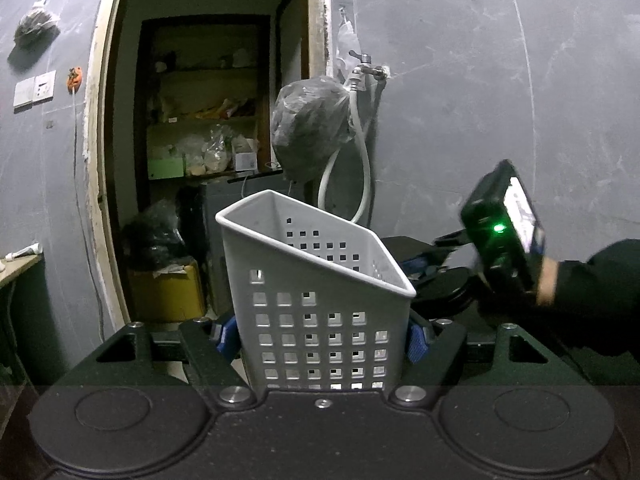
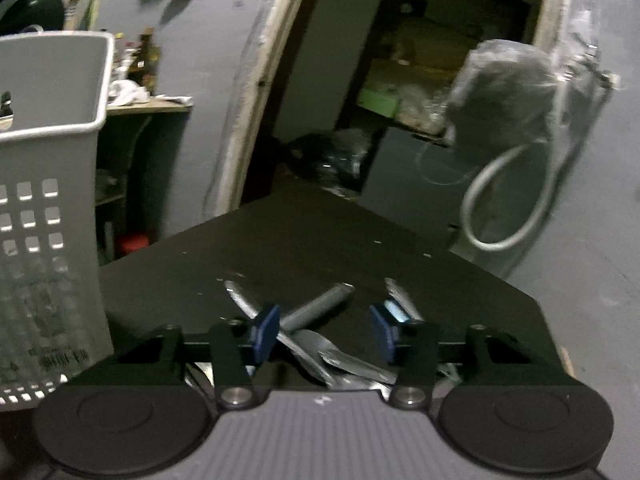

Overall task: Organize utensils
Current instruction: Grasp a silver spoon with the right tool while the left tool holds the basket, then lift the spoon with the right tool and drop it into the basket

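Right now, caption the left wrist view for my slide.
Left claw clamps the white perforated utensil caddy while the right claw unit approaches.

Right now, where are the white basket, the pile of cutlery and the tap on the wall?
white basket (image 1: 320,336): left wrist view, on its perforated front wall.
pile of cutlery (image 2: 340,354): right wrist view, on a spoon bowl between the tongs.
tap (image 1: 366,66): left wrist view, on its metal body.

SITE: home utility or kitchen corner | EVIDENCE: grey plastered wall (image 1: 460,92) with tap (image 1: 366,66) and hose (image 1: 362,148); pantry shelves (image 1: 200,120) of packaged food through doorway; bottles (image 2: 146,58) on side shelf; wall switches (image 1: 35,89)
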{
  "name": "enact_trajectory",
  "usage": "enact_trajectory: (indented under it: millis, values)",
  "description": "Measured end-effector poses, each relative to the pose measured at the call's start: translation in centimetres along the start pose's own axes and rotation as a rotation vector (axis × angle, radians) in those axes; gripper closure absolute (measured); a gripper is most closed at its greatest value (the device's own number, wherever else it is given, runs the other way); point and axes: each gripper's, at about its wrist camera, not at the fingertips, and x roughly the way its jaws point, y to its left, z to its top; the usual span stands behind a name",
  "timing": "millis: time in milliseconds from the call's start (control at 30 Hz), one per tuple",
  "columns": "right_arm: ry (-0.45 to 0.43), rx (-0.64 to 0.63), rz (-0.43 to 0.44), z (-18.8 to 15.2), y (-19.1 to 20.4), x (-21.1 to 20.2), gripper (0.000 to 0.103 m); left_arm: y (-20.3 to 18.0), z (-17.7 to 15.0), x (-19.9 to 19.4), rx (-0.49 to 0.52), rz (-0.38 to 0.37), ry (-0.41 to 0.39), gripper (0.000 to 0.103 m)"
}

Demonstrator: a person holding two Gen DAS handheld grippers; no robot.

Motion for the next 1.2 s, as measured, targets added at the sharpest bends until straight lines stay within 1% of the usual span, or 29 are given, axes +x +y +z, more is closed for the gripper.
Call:
enact_trajectory:
  millis: [33,67,133,200,433,700,733,767,833,867,933,1100,1200]
  values:
    - [0.001,-0.012,0.011,0.1,0.2,0.2,0.053,-0.1,0.0,0.0,0.005,0.001,0.0,0.027]
    - [0.007,-0.031,0.022,0.1,0.6,0.6,0.058,-0.2,-0.1,-0.1,0.009,0.002,-0.001,0.027]
    - [0.012,-0.061,0.034,0.2,1.2,1.0,0.064,0.0,0.1,0.0,0.008,0.002,-0.002,0.027]
    - [0.009,-0.075,0.053,0.2,1.7,1.2,0.064,0.0,0.1,-0.1,0.007,0.004,-0.003,0.027]
    - [0.015,-0.178,0.068,0.0,3.5,2.1,0.064,0.0,0.0,-0.2,0.008,0.004,-0.005,0.027]
    - [0.049,-0.199,0.049,0.6,4.4,4.0,0.064,0.0,0.0,-0.2,0.008,0.004,-0.004,0.027]
    - [0.054,-0.198,0.043,0.5,4.5,4.2,0.067,0.0,0.0,-0.2,0.008,0.005,-0.005,0.027]
    - [0.048,-0.198,0.033,0.5,4.6,4.2,0.073,0.0,0.0,-0.2,0.008,0.006,-0.005,0.027]
    - [0.039,-0.196,0.021,0.3,4.7,4.2,0.079,0.0,0.0,-0.2,0.008,0.006,-0.005,0.027]
    - [0.034,-0.193,0.018,0.3,4.6,4.1,0.085,0.0,0.0,-0.2,0.007,0.005,-0.005,0.027]
    - [0.034,-0.191,0.012,0.2,4.6,3.9,0.091,0.0,0.0,-0.2,0.006,0.008,-0.006,0.027]
    - [0.018,-0.189,-0.023,-0.2,4.3,2.9,0.101,-0.2,-0.1,-0.5,0.005,0.014,-0.008,0.027]
    - [-0.005,-0.165,-0.043,-0.2,3.7,1.9,0.102,-0.3,-0.1,-0.5,0.004,0.016,-0.008,0.027]
